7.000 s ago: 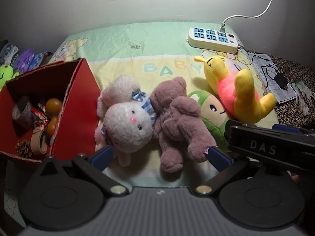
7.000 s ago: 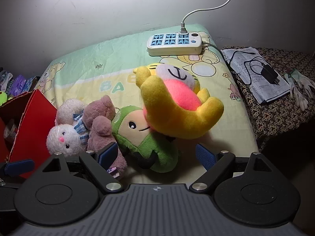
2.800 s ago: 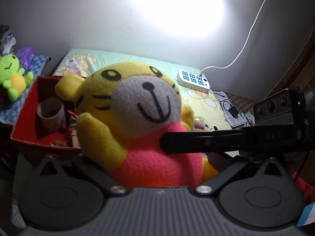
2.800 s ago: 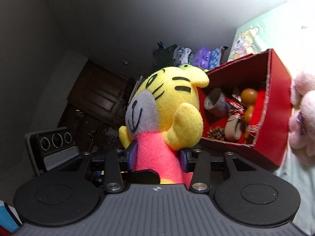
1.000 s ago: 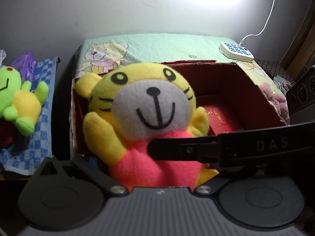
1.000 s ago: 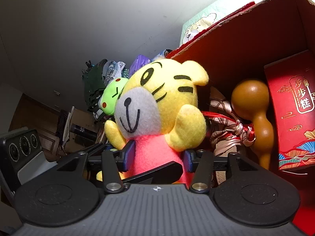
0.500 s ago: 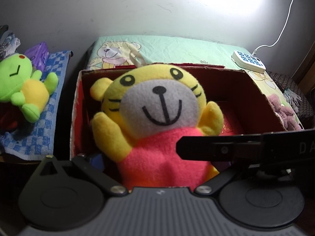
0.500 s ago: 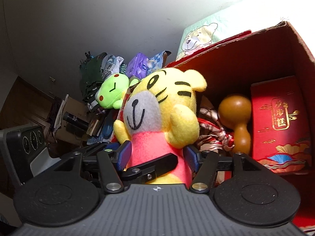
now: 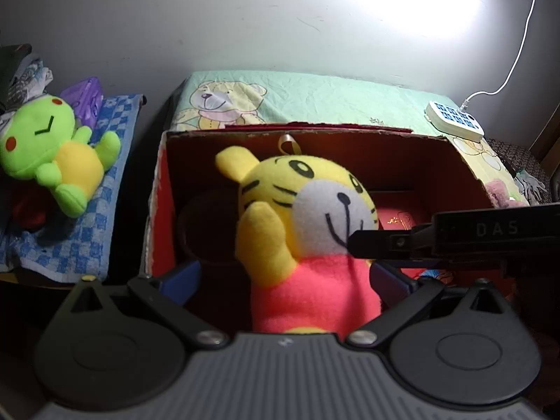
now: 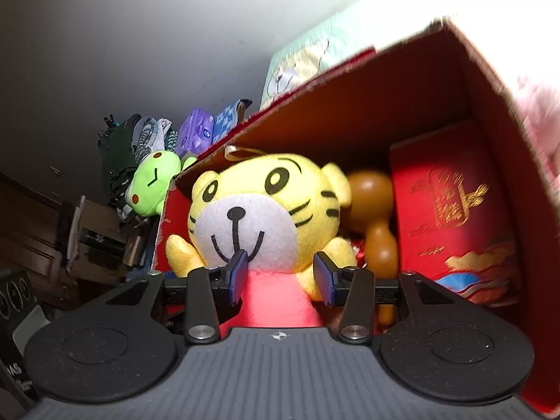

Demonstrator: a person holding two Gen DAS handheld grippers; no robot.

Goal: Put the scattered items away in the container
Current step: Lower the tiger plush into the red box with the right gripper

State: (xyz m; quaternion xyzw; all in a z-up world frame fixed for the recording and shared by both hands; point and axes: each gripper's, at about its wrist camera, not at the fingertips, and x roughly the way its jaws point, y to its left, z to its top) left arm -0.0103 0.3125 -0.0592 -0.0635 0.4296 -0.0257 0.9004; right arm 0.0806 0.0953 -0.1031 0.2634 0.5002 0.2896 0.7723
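The soft yellow tiger toy with the white face and pink shirt (image 10: pixel 266 217) sits upright between my right jaws (image 10: pixel 280 276), down inside the red cardboard box (image 10: pixel 490 112). My right jaws are closing now. The blue pads (image 10: pixel 238 276) sit at the two sides of its pink shirt, just under its chin, but I cannot tell if they press on it.

From my left jaws (image 9: pixel 285 276) the same tiger (image 9: pixel 301 210) is right in front, its pink body between the two blue pads (image 9: pixel 182 276). My left jaws are spread wide, and the pads do not touch the toy. The black finger of my right gripper (image 9: pixel 385 243) comes in from the right and crosses just under the tiger's mouth.

Just to the right of my right jaws, behind the tiger's arm, stands a smooth brown gourd (image 10: pixel 376 210). Further right is a flat red gift box with gold marks (image 10: pixel 451 217), also inside the big box.

Beyond the box is a pale green bed sheet with a teddy bear picture (image 9: pixel 315 98). A white power strip with blue sockets (image 9: pixel 455 120) lies on it, far to the right. Well to the left of my left jaws, a green and yellow frog toy (image 9: pixel 52 150) lies on a blue checked cloth (image 9: pixel 80 224).
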